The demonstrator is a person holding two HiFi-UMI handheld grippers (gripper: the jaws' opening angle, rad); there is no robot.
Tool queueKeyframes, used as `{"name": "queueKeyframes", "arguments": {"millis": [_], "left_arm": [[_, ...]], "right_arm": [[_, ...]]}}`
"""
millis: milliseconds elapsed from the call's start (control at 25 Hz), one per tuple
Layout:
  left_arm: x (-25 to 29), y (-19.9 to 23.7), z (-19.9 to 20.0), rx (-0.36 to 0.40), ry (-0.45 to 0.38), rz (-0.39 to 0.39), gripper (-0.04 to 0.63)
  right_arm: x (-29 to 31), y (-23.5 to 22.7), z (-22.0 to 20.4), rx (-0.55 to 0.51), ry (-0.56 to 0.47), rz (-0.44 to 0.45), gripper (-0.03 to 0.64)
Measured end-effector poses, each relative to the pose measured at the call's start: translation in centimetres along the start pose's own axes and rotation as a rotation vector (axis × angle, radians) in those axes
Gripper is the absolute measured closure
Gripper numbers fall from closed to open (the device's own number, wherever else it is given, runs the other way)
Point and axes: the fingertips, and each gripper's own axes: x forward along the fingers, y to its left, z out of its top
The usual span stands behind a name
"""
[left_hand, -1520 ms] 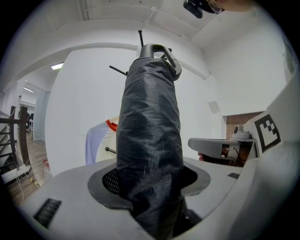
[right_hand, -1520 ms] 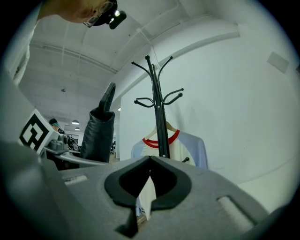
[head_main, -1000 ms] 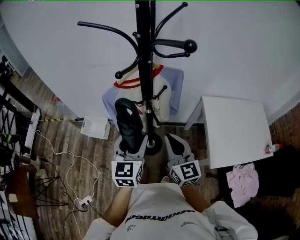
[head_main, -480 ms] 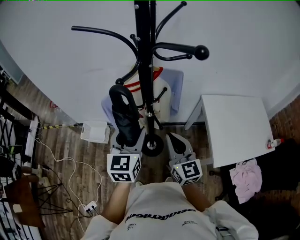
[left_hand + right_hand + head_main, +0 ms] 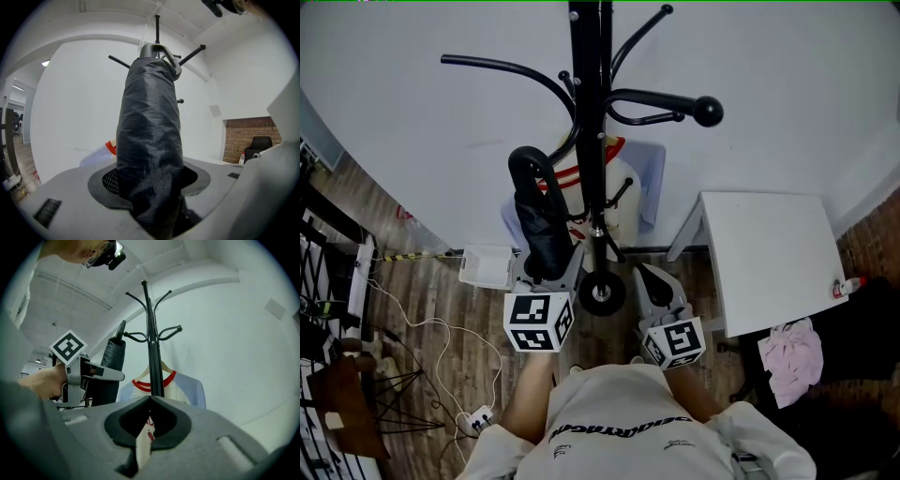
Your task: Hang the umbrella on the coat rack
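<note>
A black folded umbrella (image 5: 542,230) with a curved handle (image 5: 523,161) stands upright, and my left gripper (image 5: 547,274) is shut on its lower part. In the left gripper view the umbrella (image 5: 150,140) fills the middle between the jaws. Its handle is just left of the black coat rack (image 5: 590,112), beside a low left hook; whether they touch is unclear. My right gripper (image 5: 643,275) hangs to the right of the pole. Its jaws meet with nothing between them, and its own view shows the right gripper (image 5: 150,398) facing the rack (image 5: 153,357).
A hanger with a red-collared shirt (image 5: 630,187) hangs behind the pole. A white table (image 5: 769,253) stands at the right, with a pink cloth (image 5: 787,358) below it. On the wooden floor at the left lie a white box (image 5: 485,265) and cables with a power strip (image 5: 474,418).
My left gripper has carried the umbrella up and a little left, so the handle now sits by the low left hook. The right gripper has hardly moved.
</note>
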Motion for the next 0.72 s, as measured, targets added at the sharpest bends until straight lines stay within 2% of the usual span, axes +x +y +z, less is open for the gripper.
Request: {"name": "queueKeyframes", "arguments": {"millis": [720], "left_arm": [[2.0,1.4,-0.6,-0.010,0.057,-0.016,0.341]], "right_arm": [[0.6,-0.5,0.1,-0.007,-0.006,-0.024,0.618]]}}
